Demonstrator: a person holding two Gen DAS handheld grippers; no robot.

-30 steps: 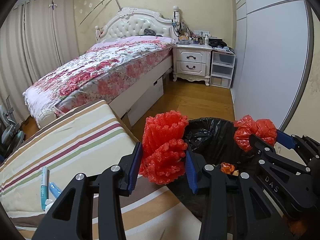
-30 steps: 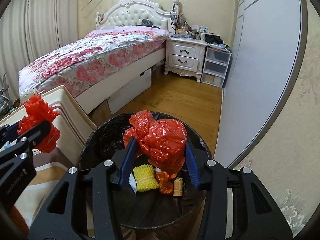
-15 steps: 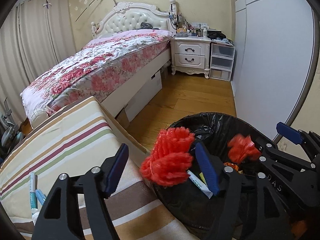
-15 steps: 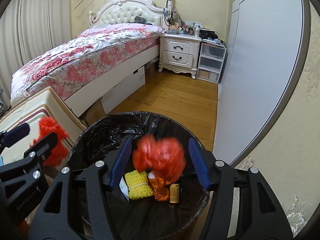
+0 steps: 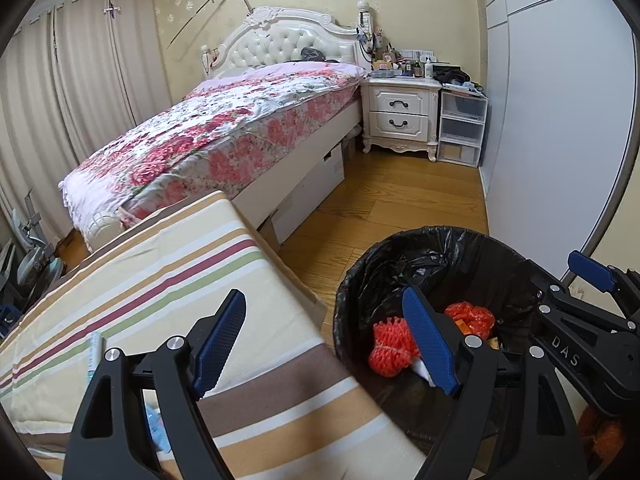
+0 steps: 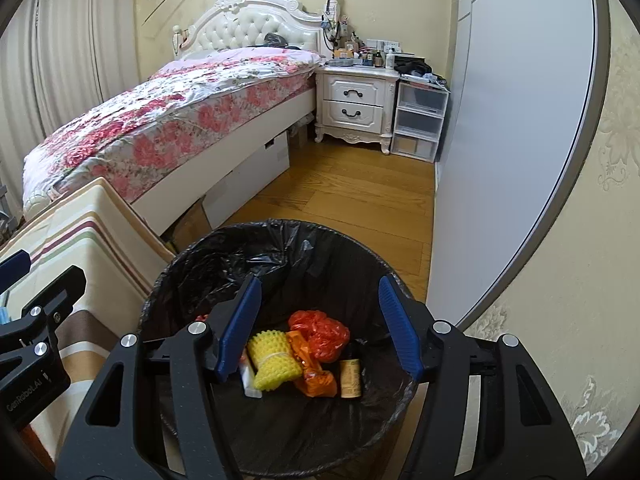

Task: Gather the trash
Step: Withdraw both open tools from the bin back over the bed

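Jaws opening, L gripper (image 5: 324, 344) empty; red foam net (image 5: 390, 350) in bin (image 5: 360, 280).

Left gripper (image 5: 324, 340): tilted downward, jaws opening, blue pads wide apart, nothing between them. Right gripper (image 6: 320, 324): tilted downward, just right of left gripper, jaws parted, nothing clamped between blue pads. Both side by side at near edge of scene, pointing toward far side. Black finger frames fill lower part of each wrist view.
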